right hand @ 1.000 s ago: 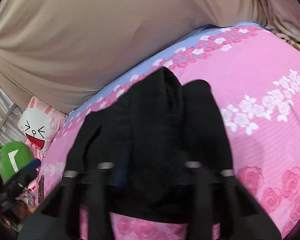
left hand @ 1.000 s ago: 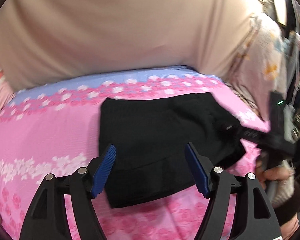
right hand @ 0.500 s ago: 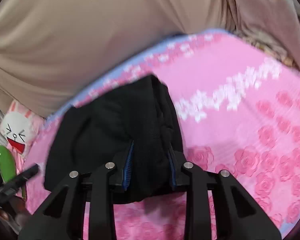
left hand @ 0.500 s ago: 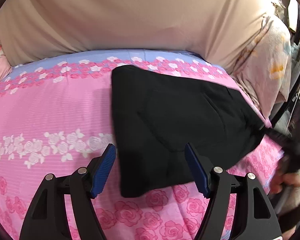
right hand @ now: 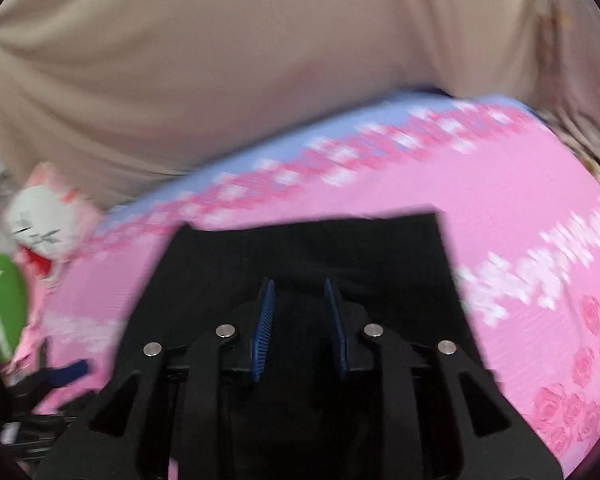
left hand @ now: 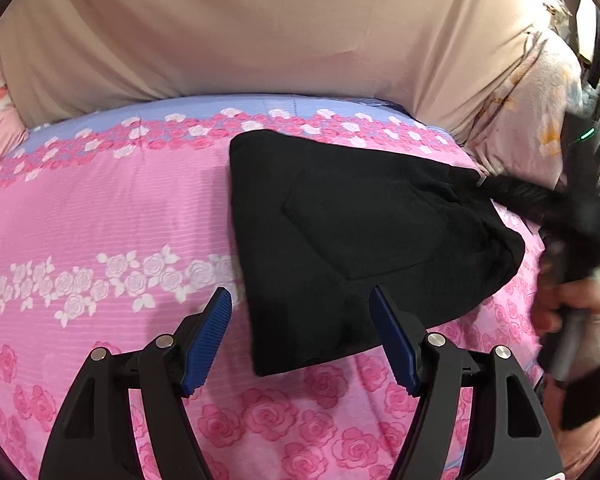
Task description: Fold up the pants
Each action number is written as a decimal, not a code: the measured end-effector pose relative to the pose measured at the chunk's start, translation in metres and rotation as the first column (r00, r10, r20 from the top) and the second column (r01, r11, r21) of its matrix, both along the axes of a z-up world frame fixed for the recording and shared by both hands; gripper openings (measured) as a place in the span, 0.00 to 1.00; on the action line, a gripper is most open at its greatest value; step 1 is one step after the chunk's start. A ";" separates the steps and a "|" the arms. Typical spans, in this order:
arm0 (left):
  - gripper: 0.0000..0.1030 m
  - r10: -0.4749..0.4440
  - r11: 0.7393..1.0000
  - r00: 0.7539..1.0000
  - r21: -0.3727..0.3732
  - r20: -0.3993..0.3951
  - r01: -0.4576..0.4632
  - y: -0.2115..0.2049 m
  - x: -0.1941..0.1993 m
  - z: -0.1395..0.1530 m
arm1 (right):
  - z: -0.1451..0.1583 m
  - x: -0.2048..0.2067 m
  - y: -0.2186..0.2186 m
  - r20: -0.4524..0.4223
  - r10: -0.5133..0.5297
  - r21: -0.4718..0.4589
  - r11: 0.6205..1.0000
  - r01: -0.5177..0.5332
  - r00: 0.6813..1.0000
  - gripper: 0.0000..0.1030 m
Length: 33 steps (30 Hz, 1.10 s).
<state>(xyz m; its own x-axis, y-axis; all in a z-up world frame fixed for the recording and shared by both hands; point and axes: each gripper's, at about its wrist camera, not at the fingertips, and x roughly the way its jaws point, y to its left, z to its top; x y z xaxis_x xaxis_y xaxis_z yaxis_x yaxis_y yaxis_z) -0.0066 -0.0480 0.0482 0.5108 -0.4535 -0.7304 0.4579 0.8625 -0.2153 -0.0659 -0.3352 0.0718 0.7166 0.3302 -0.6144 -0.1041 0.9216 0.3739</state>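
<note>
Pants folded into a compact black block, far-right part of the bed.

Pants (left hand: 364,240) lie flat on the pink floral bedspread (left hand: 100,216), near its blue border; one corner at right bulges. Next, I'd say: press that corner flat and square the edges, no dragging. Right gripper (right hand: 300,312) is over the fabric, jaws narrow and just closing a little; blur hides whether cloth is pinched. Left gripper (left hand: 300,336) hangs wide and empty, straddling the near edge without touching.
</note>
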 end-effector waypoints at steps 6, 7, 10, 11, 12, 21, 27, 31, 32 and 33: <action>0.67 -0.005 1.000 1.000 -0.002 -0.023 0.005 0.003 -0.002 -0.008 | -0.004 0.080 0.113 -0.163 0.316 -0.112 0.935 -0.336 0.934 0.25; 0.67 -0.002 1.000 1.000 0.000 -0.021 0.002 0.004 -0.004 -0.008 | -0.013 0.096 0.127 -0.206 0.319 -0.144 0.925 -0.351 0.925 0.25; 0.67 0.010 1.000 1.000 0.016 -0.015 -0.010 0.009 -0.007 -0.008 | -0.064 0.152 0.163 -0.356 0.257 -0.233 0.907 -0.352 0.899 0.25; 0.67 0.012 1.000 1.000 0.019 -0.017 -0.012 0.010 -0.007 -0.009 | -0.077 0.165 0.172 -0.368 0.230 -0.264 0.903 -0.338 0.901 0.25; 0.67 0.013 1.000 1.000 0.027 -0.018 -0.013 0.011 -0.007 -0.009 | -0.076 0.169 0.181 -0.335 0.224 -0.303 0.894 -0.330 0.915 0.26; 0.67 0.018 0.999 1.000 0.043 -0.018 -0.018 0.004 -0.003 -0.008 | -0.015 0.123 0.166 -0.095 0.196 -0.269 0.939 -0.215 0.976 0.26; 0.69 0.002 0.997 1.000 0.076 0.001 -0.002 -0.009 -0.003 -0.010 | 0.018 0.035 0.067 0.023 0.065 -0.196 0.979 -0.060 0.998 0.32; 0.70 -0.011 0.997 1.000 0.079 -0.007 0.011 -0.021 -0.001 -0.013 | -0.018 0.007 -0.017 -0.033 -0.117 -0.056 0.992 0.115 0.993 0.33; 0.70 -0.012 0.996 1.000 0.084 -0.008 0.013 -0.024 -0.001 -0.014 | -0.029 0.007 -0.033 -0.062 -0.164 -0.051 0.986 0.161 0.985 0.33; 0.71 -0.011 0.995 1.000 0.095 -0.006 0.011 -0.028 -0.001 -0.015 | -0.046 0.013 -0.050 -0.105 -0.185 -0.035 0.983 0.182 0.977 0.29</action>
<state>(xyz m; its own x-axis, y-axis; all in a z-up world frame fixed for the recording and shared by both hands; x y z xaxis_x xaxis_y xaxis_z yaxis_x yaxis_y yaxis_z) -0.0076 -0.0759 0.0335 0.5025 -0.3877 -0.7728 0.4664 0.8742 -0.1353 -0.0531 -0.3851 0.0259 0.6928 0.1830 -0.6975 0.1074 0.9303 0.3507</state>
